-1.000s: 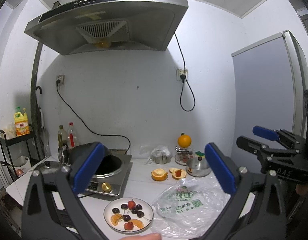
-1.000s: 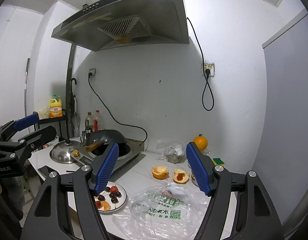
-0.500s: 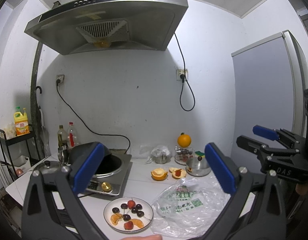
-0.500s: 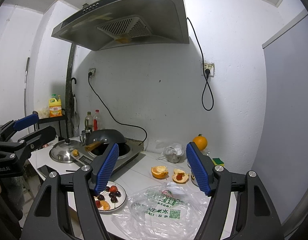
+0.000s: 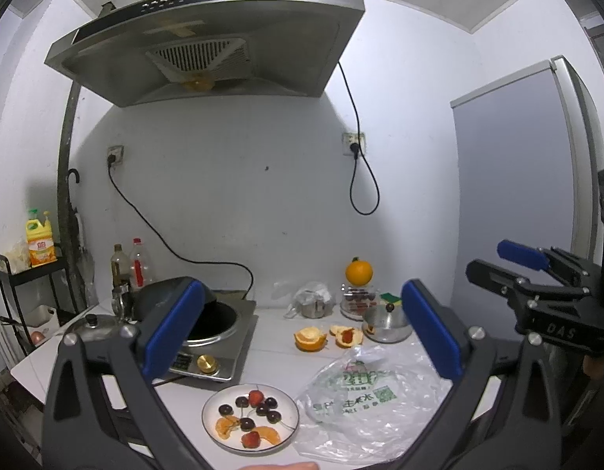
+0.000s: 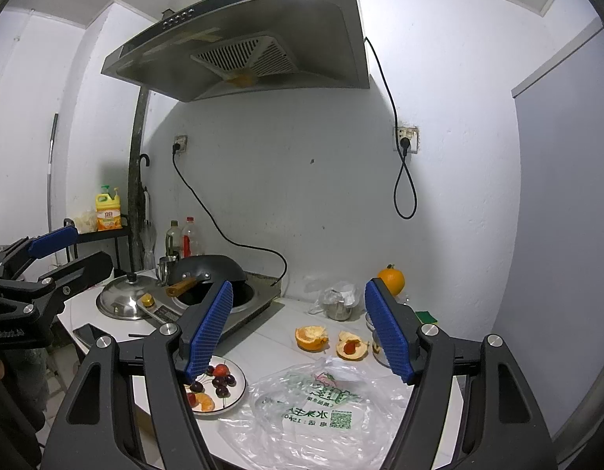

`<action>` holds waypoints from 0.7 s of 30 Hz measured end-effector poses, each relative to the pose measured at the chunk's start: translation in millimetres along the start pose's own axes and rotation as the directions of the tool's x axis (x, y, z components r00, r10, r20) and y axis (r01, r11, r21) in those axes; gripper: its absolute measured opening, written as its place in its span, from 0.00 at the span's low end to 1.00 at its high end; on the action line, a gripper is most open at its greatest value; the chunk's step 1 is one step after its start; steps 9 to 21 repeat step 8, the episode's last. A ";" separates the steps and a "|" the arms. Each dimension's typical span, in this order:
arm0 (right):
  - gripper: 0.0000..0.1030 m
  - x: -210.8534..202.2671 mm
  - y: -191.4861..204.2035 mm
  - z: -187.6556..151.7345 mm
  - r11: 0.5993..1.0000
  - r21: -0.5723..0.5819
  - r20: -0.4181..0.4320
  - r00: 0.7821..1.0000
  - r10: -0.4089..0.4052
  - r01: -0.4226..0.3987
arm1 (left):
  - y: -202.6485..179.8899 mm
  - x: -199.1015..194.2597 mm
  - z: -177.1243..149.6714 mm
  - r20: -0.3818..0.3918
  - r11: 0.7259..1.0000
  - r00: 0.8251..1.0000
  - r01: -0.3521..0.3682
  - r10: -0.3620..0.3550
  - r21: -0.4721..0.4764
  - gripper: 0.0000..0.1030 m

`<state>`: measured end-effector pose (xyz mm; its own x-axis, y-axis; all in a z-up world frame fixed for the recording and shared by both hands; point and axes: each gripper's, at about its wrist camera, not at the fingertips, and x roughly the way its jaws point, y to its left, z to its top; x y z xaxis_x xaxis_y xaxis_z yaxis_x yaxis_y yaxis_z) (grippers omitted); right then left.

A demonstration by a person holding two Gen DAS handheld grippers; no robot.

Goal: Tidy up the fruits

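Observation:
A white plate [image 5: 290, 423] near the counter's front edge holds dark cherries [image 5: 271, 403], strawberries [image 5: 256, 395] and orange segments [image 5: 227, 427]; it also shows in the right wrist view [image 6: 239, 391]. A whole orange [image 5: 358, 272] sits on a glass jar at the back. Orange peel halves [image 5: 310, 338] lie mid-counter. A clear plastic bag [image 5: 364, 395] lies right of the plate. My left gripper [image 5: 302, 333] is open and empty, above the counter. My right gripper [image 6: 302, 333] is open and empty, also raised; it shows at the right of the left wrist view [image 5: 537, 274].
An induction cooker with a black wok [image 5: 212, 317] stands left, a pot lid [image 6: 125, 297] beside it. A steel lidded pot [image 5: 386, 323], a small bagged pot [image 5: 313, 303], bottles [image 5: 125, 266] and a range hood [image 5: 208, 39] are there. A fridge [image 5: 537, 180] stands right.

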<state>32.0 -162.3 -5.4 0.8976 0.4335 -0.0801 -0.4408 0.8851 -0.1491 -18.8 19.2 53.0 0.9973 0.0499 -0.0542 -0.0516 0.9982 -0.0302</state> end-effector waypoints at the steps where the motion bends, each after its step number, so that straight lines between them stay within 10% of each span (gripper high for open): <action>1: 0.71 -0.5 -0.8 -0.1 1.000 0.000 -0.001 1.000 -0.001 0.001 | -0.3 0.5 -0.9 -0.002 1.000 1.000 0.003 -0.003 0.002 0.99; 21: 0.71 0.2 -7.0 -2.8 1.000 0.001 -0.019 1.000 0.002 -0.002 | -5.6 9.1 -7.2 -0.035 0.999 0.998 0.045 -0.045 0.001 0.99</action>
